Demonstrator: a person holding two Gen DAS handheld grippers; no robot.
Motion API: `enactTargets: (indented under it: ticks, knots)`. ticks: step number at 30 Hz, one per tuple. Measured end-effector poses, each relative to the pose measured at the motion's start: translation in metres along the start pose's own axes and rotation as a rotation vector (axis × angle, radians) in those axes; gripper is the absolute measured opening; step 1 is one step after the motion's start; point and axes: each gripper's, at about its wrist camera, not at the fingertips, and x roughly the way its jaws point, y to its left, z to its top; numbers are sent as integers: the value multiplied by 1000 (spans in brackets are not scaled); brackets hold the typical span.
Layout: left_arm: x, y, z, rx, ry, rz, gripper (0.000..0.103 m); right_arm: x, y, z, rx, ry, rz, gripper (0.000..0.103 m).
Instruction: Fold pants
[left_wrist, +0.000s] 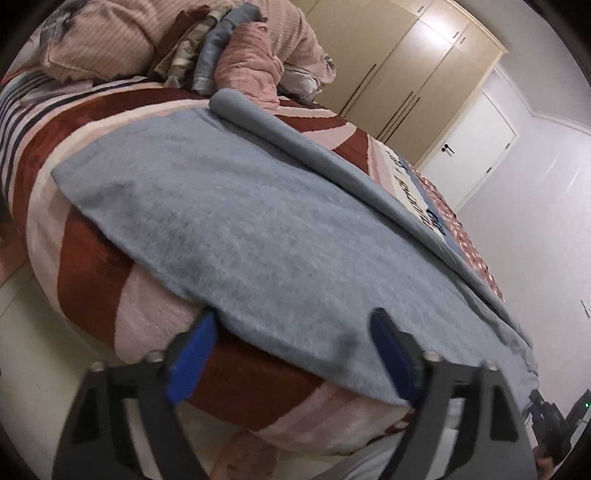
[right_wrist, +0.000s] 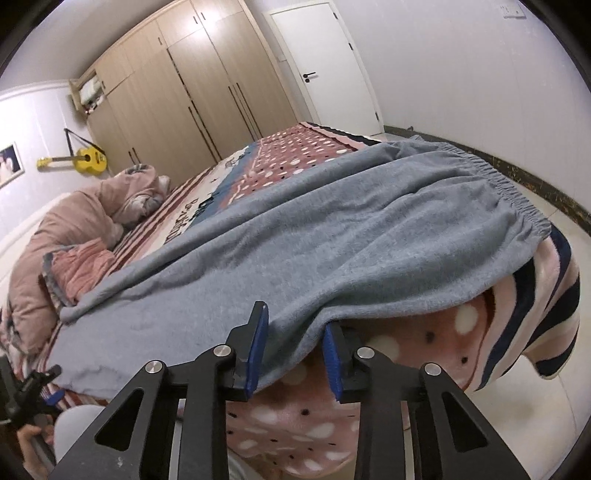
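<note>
Black left gripper with blue pads, jaws wide apart, straddles the near edge of the grey fleece pants spread flat on the patterned bed blanket; right gripper likewise parted around the hem.

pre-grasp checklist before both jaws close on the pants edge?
1. Grey pants laid out on the bed blanket: ok.
2. Left gripper jaws open, straddling the near edge: ok.
3. Right gripper jaws open, near edge between them: ok.
4. Only pants fabric, no blanket, between the jaws: cannot tell.
5. Elastic waistband flat: not ok, it droops over the bed corner.
</note>
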Motion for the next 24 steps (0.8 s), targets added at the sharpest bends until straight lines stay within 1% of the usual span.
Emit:
enactTargets:
  ticks: [2, 3, 5, 6, 7, 8, 9, 10, 11, 13, 19, 24]
  knots:
    - [2, -1, 3, -1, -13, -2, 75, 1, -1, 0, 19, 1, -7, 25]
    - [2, -1, 5, -5, -24, 4, 70, 2, -3, -1, 32, 7, -22, 26]
    - [0, 1, 9, -18, -42, 25, 49, 4, -5, -1, 56, 11, -52, 26]
    - [-1, 3, 12, -31, -49, 29, 43, 4, -7, -1, 74, 11, -60, 26]
    - [-3, 6, 14, -44, -54, 21, 29, 3, -8, -2, 83, 8, -58, 25]
    - [-4, 8, 16, -54, -57, 9, 16, 2, -8, -1, 89, 3, -52, 19]
    - [-6, 9, 18, -65, -60, -5, 10, 0, -7, -1, 88, -9, -44, 8]
    - [-9, 9, 18, -65, -66, -11, 6, -2, -6, 0, 82, -20, -46, 6]
    - [-13, 8, 19, -61, -80, -22, 3, -5, -4, 2, 71, -35, -44, 6]
    - [-24, 3, 23, -45, -113, -38, 2, -12, -1, 6, 53, -67, -37, 4]
    - [-57, -9, 34, -14, -203, -67, 2, -38, 6, 16, 37, -153, 7, 3]
    - [-80, -14, 36, -3, -242, -78, 2, -54, 11, 18, 28, -188, 20, 3]
